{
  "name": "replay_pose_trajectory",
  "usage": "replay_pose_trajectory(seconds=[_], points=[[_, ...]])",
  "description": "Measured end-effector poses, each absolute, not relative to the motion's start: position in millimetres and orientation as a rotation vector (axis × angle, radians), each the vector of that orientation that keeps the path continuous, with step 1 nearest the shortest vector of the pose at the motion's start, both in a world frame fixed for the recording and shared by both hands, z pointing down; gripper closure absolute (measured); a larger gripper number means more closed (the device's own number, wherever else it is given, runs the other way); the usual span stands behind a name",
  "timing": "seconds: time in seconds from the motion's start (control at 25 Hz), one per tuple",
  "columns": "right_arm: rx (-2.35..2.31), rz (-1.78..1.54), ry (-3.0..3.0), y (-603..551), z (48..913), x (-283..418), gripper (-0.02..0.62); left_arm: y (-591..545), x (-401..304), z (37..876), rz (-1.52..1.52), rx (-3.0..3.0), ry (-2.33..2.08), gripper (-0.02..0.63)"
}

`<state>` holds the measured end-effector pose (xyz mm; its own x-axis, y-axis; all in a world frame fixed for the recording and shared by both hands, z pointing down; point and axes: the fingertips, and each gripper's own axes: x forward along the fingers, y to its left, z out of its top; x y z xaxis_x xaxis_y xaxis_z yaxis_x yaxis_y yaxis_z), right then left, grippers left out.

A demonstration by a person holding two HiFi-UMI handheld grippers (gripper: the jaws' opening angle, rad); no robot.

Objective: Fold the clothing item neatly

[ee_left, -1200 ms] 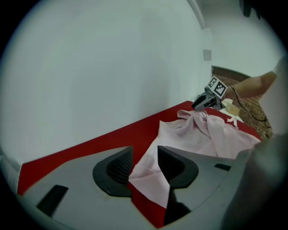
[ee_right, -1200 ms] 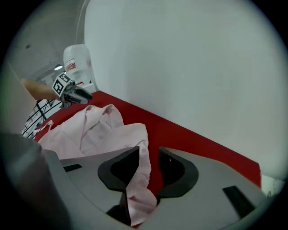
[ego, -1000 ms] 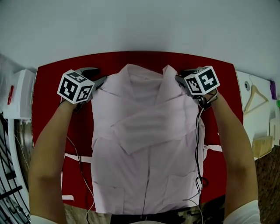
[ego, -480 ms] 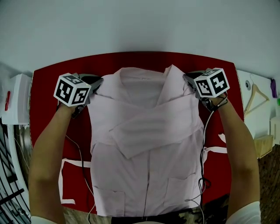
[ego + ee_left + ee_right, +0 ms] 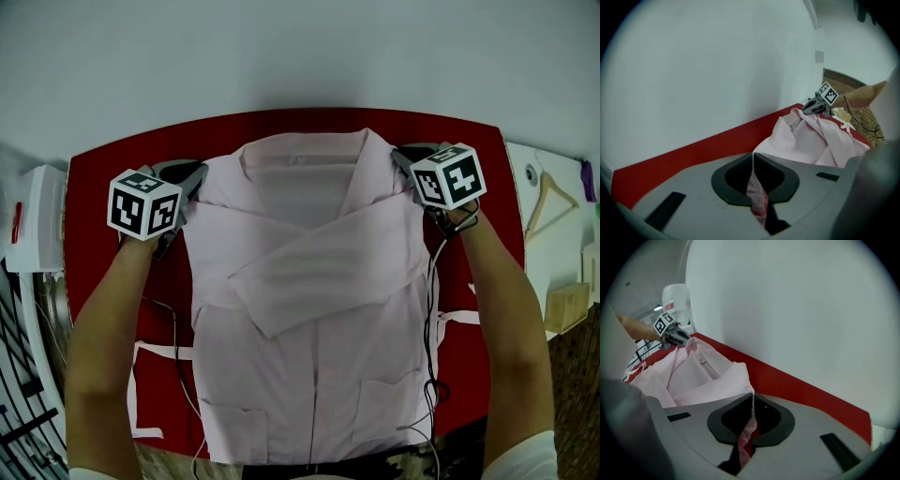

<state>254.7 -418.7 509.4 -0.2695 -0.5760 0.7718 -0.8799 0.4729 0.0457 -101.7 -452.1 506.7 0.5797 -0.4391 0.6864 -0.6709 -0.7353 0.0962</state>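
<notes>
At the shoulders of the shirt point(image 5: 309, 309), we have left claw point(image 5: 192, 174) and right claw point(image 5: 401, 161) each pinching fabric. Next, likely: lift both evenly, fold toward hem.

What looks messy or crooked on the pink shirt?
The sleeve folded across the shirt lies slanted, not straight. A black cable from the right gripper trails along its edge. Nothing looks torn or spilled.
</notes>
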Motion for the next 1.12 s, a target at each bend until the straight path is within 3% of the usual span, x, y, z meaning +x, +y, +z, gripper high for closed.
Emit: replay_pose_trajectory(seconds=[0.36, 0.52, 0.8, 1.12], points=[[1.254, 0.463, -1.916, -425.7, 527.7, 259.2, 0.571, -463.3, -105.1, 536.3, 1.02, 2.36, -0.956, 0.591], [1.305, 0.467, -1.968, -419.4, 509.1, 266.6, 0.484, -459.8, -105.9, 525.0, 0.974, 2.387, -0.928, 0.584], [1.259, 0.352, -2.004, -389.0, 478.5, 268.4, 0.477, -447.4, -112.0, 485.0, 0.942, 2.493, -0.932, 0.551], [1.231, 0.318, -2.043, -345.7, 467.1, 258.0, 0.479, -413.7, -40.7, 444.2, 0.952, 2.691, -0.793, 0.551]])
